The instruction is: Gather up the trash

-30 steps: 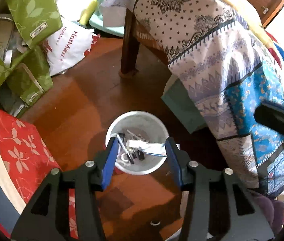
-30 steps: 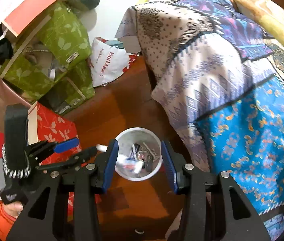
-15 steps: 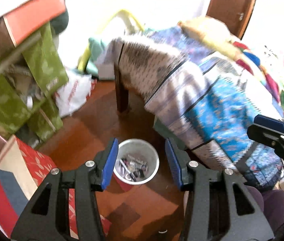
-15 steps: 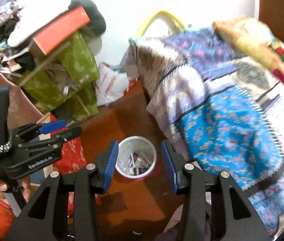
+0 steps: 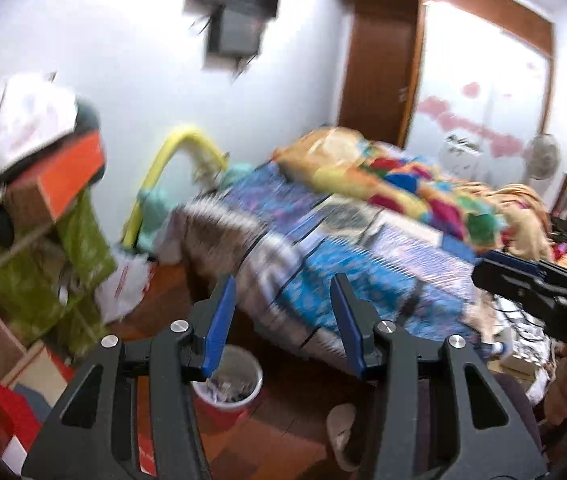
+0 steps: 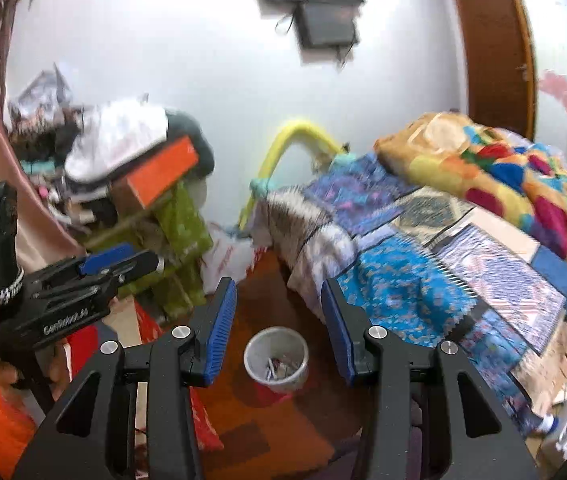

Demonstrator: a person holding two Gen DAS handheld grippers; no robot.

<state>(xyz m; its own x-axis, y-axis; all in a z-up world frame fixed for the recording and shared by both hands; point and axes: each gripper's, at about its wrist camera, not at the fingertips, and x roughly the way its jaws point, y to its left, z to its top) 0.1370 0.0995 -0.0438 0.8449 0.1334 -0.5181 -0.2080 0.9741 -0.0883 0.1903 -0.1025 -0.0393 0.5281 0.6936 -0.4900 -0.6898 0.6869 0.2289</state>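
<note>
A white waste bin [image 6: 277,356] with a red base stands on the wooden floor beside the bed, with several bits of trash inside. In the right wrist view it lies far below, between the fingers of my right gripper [image 6: 278,286], which is open and empty. In the left wrist view the bin [image 5: 239,376] is partly hidden behind the left finger of my left gripper [image 5: 283,284], also open and empty. Each gripper shows in the other's view: the left gripper [image 6: 143,262] at the left, the right gripper [image 5: 491,268] at the right. Both are high above the bin.
A bed [image 6: 423,280] with a patterned blue spread and a colourful blanket [image 6: 503,168] fills the right. Green bags [image 6: 179,232] under an orange box [image 6: 159,172] are piled at the left, with a white plastic bag [image 6: 227,256] on the floor. A dark screen [image 6: 323,24] hangs on the wall.
Both grippers have risen and tipped upward away from the bin. The bin looks smaller and lower in each view, and the wall, the screen and the door have come into sight.
</note>
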